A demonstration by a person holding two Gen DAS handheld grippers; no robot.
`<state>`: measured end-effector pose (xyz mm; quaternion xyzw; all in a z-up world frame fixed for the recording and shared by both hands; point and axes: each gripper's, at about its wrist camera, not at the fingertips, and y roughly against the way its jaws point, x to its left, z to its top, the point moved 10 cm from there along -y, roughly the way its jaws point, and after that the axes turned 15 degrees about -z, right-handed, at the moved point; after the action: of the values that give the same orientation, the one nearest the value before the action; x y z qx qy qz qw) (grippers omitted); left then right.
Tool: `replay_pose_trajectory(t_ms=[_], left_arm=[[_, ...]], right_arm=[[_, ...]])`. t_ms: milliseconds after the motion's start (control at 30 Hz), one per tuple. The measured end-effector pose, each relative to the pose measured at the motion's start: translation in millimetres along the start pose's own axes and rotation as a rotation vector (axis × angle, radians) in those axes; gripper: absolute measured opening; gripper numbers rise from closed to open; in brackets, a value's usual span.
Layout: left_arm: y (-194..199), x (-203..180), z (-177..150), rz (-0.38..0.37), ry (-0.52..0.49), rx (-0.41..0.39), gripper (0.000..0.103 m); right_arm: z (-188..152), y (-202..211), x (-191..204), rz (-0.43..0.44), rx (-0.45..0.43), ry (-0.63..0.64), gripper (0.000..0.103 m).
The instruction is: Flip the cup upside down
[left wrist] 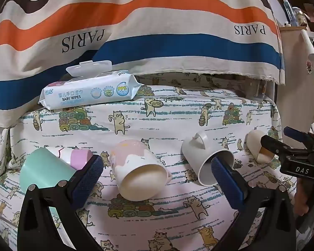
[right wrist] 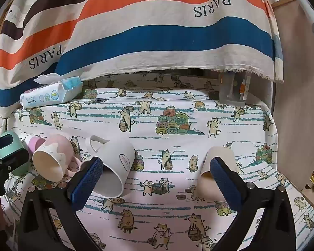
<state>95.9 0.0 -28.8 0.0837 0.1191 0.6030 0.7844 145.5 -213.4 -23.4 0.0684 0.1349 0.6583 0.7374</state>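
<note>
Several cups lie on their sides on the cat-print cloth. In the left wrist view: a mint cup (left wrist: 41, 171), a lilac and white cup (left wrist: 73, 155), a pink and white mug (left wrist: 136, 167), a white handled mug (left wrist: 207, 156) and a cream cup (left wrist: 257, 148). My left gripper (left wrist: 157, 175) is open, straddling the pink mug's mouth without touching it. My right gripper (right wrist: 157, 175) is open over bare cloth between the white mug (right wrist: 115, 163) and the cream cup (right wrist: 217, 167). It also shows at the right edge of the left wrist view (left wrist: 286, 144).
A baby wipes pack (left wrist: 90, 92) lies at the back left against a striped PARIS cloth (left wrist: 157, 31). A clear container (right wrist: 234, 92) stands at the back right. A wooden board (right wrist: 297, 83) and clutter border the right side.
</note>
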Motion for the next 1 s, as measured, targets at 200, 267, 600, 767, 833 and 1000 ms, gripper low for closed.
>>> replay_pose_trajectory(t_ms=[200,267,600,767,833,1000], left_arm=[[0.1,0.0,0.4,0.0,-0.002,-0.004,0.102],[-0.1,0.2,0.3,0.001,-0.002,-0.003,0.102],[0.1,5.8,-0.1,0.01,0.0,-0.006,0.102],[-0.2,6.1,1.0,0.012,0.0,-0.005,0.102],[-0.1,5.9,1.2,0.014,0.0,-0.006,0.102],[-0.4,7.0,1.4,0.013,0.0,-0.005,0.102]], right_arm=[[0.2,0.5,-0.2,0.0,0.0,0.0,0.103],[0.4,1.3,-0.4,0.0,-0.001,0.0,0.103],[0.1,1.7,-0.8,0.0,0.004,0.001,0.103],[0.0,1.6,-1.2,-0.001,0.004,0.001,0.103],[0.0,1.5,-1.3,0.0,0.004,0.001,0.103],[-0.1,1.4,-1.5,-0.001,0.004,0.001,0.103]])
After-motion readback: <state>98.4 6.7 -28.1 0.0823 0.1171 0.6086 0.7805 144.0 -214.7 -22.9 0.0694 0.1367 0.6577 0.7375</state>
